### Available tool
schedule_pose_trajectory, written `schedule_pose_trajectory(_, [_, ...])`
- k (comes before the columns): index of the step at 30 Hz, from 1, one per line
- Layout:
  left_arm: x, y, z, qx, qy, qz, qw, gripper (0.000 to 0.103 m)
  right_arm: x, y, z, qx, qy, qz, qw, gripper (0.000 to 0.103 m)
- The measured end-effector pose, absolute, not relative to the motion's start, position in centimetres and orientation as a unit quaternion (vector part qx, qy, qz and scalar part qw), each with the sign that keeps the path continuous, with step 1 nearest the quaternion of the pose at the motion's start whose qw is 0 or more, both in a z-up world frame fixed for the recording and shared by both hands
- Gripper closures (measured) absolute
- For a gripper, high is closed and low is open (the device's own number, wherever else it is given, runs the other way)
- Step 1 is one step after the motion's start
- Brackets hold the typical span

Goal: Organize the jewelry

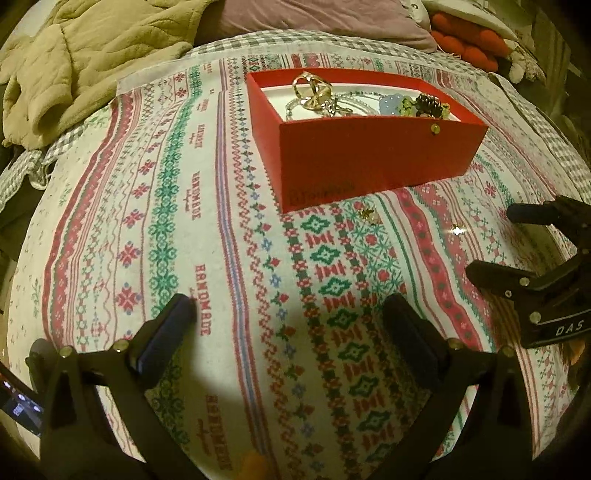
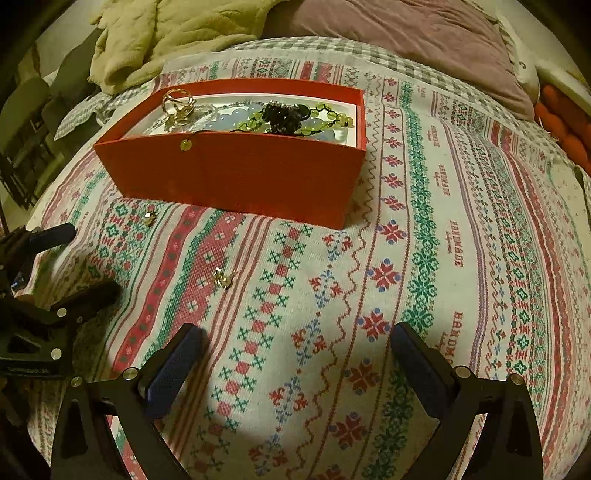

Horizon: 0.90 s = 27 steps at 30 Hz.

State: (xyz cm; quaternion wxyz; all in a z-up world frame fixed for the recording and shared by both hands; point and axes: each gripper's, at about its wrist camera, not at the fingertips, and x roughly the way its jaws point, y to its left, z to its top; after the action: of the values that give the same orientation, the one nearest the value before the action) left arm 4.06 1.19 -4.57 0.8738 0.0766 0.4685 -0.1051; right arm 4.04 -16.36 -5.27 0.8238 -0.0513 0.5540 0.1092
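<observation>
Jewelry fills the red box on the patterned cloth. Two small earrings lie loose nearby. Left gripper and right gripper hover with jaws spread, empty.

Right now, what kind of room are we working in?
Most likely a bedroom: the red box of jewelry sits on a patterned cloth spread over a bed, with a pillow and a rumpled blanket behind it.
</observation>
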Motion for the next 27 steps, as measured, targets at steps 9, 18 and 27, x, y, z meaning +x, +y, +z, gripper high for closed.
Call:
schedule_pose_trajectory(9, [4.5, 1.0, -4.5, 0.084, 0.481, -0.107, 0.866, 0.000, 5.4, -14.4, -5.2, -0.071, 0.542, 0.153, 0.823, 0.005])
schedule_pose_trajectory(18, [4.6, 1.0, -4.4, 0.084, 0.483, -0.108, 0.865, 0.000, 5.9, -13.6, -4.7, -0.070, 0.526, 0.175, 0.829, 0.057])
schedule_pose_trajectory(27, [4.6, 0.7, -4.2, 0.081, 0.473, -0.113, 0.870, 0.000, 6.0, -14.4, -4.2, -0.061, 0.524, 0.175, 0.831, 0.091])
